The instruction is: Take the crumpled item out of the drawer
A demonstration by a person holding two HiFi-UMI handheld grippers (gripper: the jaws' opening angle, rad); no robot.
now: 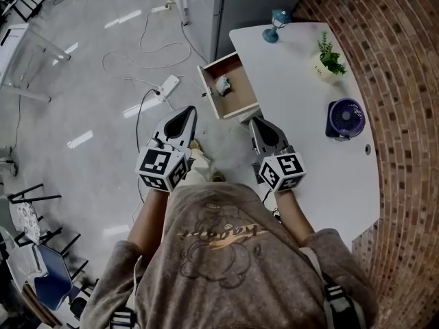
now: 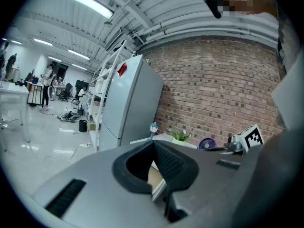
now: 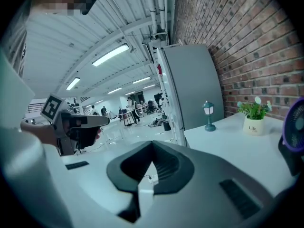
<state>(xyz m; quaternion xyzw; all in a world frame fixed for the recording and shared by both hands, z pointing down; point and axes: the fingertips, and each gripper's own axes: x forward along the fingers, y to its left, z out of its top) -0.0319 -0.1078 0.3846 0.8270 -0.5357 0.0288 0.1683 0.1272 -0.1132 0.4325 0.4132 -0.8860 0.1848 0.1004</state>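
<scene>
Drawer open at the desk edge, crumpled item lying inside, untouched. Left gripper and right gripper hang short of the drawer, fingers pressed together, empty. The grab's all ahead.

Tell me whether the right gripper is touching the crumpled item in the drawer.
Apart. The head view shows the right gripper short of the crumpled item, which lies alone inside the open drawer with bare drawer floor between them.
</scene>
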